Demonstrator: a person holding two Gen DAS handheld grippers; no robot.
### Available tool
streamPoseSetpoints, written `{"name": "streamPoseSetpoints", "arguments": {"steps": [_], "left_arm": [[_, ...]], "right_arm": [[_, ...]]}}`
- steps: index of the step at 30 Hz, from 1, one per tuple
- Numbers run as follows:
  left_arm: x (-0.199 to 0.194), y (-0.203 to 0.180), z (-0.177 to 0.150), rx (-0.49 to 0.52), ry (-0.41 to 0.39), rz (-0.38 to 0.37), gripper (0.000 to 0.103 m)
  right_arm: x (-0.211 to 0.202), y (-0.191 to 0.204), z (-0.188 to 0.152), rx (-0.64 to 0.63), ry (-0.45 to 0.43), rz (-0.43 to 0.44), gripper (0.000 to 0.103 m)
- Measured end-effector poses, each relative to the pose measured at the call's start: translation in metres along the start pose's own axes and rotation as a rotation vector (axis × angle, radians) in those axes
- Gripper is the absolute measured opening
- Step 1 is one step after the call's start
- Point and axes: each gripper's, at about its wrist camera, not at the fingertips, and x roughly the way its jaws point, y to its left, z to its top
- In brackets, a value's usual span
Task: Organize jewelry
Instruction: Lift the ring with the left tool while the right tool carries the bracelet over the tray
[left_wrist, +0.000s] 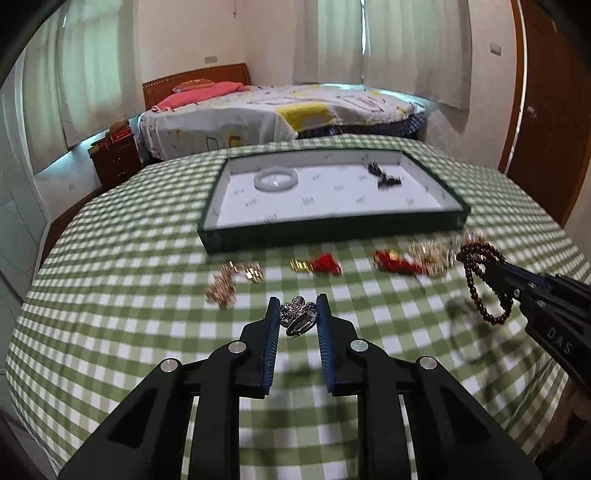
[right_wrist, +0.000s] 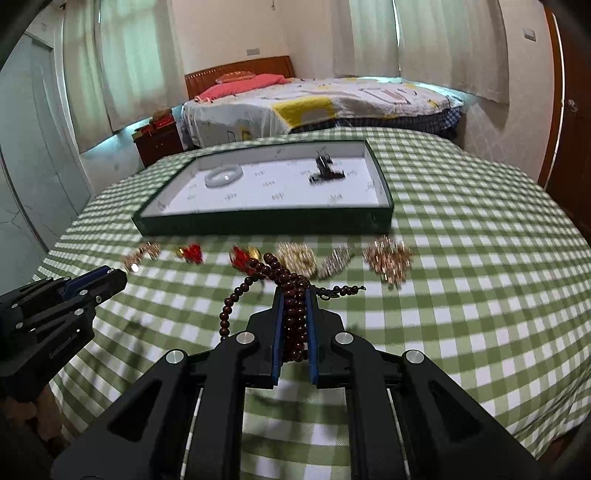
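My left gripper (left_wrist: 297, 308) is shut on a silver rhinestone ring (left_wrist: 298, 316), held above the checked table. My right gripper (right_wrist: 294, 295) is shut on a dark red bead bracelet (right_wrist: 293, 325), whose loops hang out to the left; it also shows in the left wrist view (left_wrist: 484, 280). A green tray (left_wrist: 332, 230) with a white lining stands beyond, holding a white jade bangle (left_wrist: 276, 179) and a dark piece (left_wrist: 384, 177). A row of gold and red jewelry (left_wrist: 321, 265) lies on the cloth in front of the tray.
The round table has a green checked cloth (right_wrist: 461, 258). Gold pieces (right_wrist: 388, 258) lie at the row's right end. A bed (left_wrist: 280, 110) stands behind the table, a wooden door (left_wrist: 546, 110) at the right.
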Motion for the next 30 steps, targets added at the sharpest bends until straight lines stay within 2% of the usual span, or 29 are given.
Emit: {"name": "streamPoseSetpoints", "arguments": {"steps": [8,16,23,30], "left_arm": [[0.006,0.009,0.048,-0.022,-0.073,-0.016,0.021],[0.041,0.007,0.112,-0.016,-0.148,-0.022,0.021],[0.100,-0.002,0.154,-0.014,-0.119,-0.012,0.021],[0.164,-0.009,0.174,0.006,-0.019,0.006,0.021]], "right_arm": [[0.005,0.006,0.050,0.006,-0.057,0.046,0.011],[0.040,0.006,0.115,-0.002,-0.114,0.055,0.011],[0.101,0.002,0.156,-0.004,-0.086,0.052,0.011],[0.164,0.000,0.167,-0.011,0.003,0.044,0.011]]}}
